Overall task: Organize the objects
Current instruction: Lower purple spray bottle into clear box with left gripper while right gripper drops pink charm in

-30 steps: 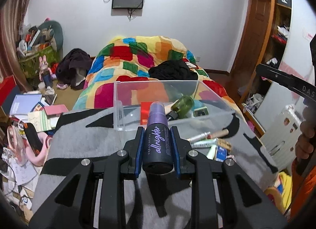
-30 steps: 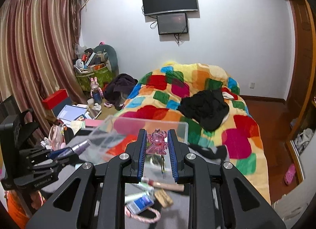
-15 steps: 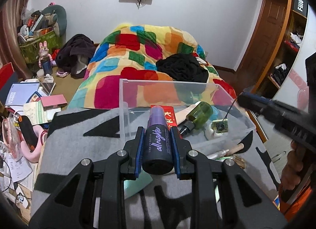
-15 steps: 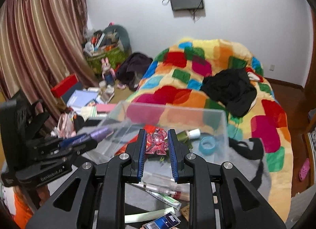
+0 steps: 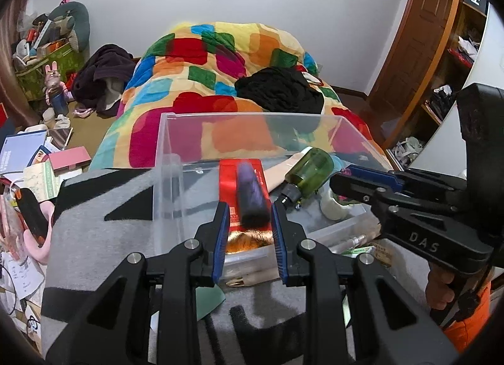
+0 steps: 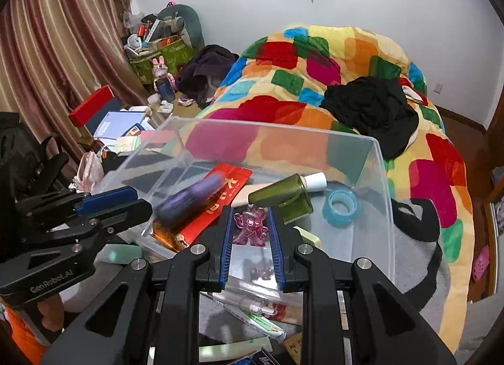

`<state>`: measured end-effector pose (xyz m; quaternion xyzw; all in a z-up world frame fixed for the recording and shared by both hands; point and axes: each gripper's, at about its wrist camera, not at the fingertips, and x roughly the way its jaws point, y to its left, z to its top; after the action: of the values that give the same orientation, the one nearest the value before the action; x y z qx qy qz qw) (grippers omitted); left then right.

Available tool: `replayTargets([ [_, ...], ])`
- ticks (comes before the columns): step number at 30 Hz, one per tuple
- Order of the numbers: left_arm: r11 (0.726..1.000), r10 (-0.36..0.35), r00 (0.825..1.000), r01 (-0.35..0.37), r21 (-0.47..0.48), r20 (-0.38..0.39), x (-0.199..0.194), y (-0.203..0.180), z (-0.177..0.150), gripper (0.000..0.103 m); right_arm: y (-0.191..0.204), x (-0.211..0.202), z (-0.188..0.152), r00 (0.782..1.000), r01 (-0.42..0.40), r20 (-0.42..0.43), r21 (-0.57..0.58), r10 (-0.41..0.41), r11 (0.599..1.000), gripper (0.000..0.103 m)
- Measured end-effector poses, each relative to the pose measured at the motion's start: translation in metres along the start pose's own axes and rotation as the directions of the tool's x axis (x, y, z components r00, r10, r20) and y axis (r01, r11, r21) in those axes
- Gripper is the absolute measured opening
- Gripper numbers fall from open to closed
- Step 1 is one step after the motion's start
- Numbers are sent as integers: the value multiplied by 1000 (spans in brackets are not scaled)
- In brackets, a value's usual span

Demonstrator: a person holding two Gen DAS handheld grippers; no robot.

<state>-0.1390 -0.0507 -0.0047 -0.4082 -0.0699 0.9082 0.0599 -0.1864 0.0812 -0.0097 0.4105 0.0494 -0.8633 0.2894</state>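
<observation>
Left gripper (image 5: 249,223) jaws spread apart, gripping nothing; purple spray bottle (image 5: 250,193) blurred, lying over red packet (image 6: 217,204) inside clear bin (image 6: 382,182). Right gripper (image 6: 251,232) parted over bin, pink figurine (image 6: 251,228) between its pads, contact unclear. Green bottle (image 6: 280,196) and blue tape roll (image 6: 341,207) also in bin

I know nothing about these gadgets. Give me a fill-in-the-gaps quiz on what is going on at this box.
1. The gripper shut on the pink figurine is the person's ___ one.
2. The blurred purple bottle, free of the open left gripper, is above a ___ packet inside the clear box.
3. The tape roll in that box is coloured ___.

Missing words: right; red; blue.
</observation>
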Motion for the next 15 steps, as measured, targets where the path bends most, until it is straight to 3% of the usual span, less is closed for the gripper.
replayTargets([
  [3,1000,-11,1000,11,-8,-7,-2,0,-1,28,1,1,-2,1000,-2,-13,-8,2,1000,22],
  [5,1000,-13,1000,13,-9,-3,-5,0,-2,35,2,-1,-3,1000,-2,-13,-12,2,1000,27],
  [10,1000,-2,1000,2,6,31,-21,-5,-4,40,7,-16,-4,1000,18,23,-33,-17,999,39],
  [15,999,23,997,-25,22,76,-42,-7,-8,57,10,-38,-8,997,41,67,-53,-37,998,50],
])
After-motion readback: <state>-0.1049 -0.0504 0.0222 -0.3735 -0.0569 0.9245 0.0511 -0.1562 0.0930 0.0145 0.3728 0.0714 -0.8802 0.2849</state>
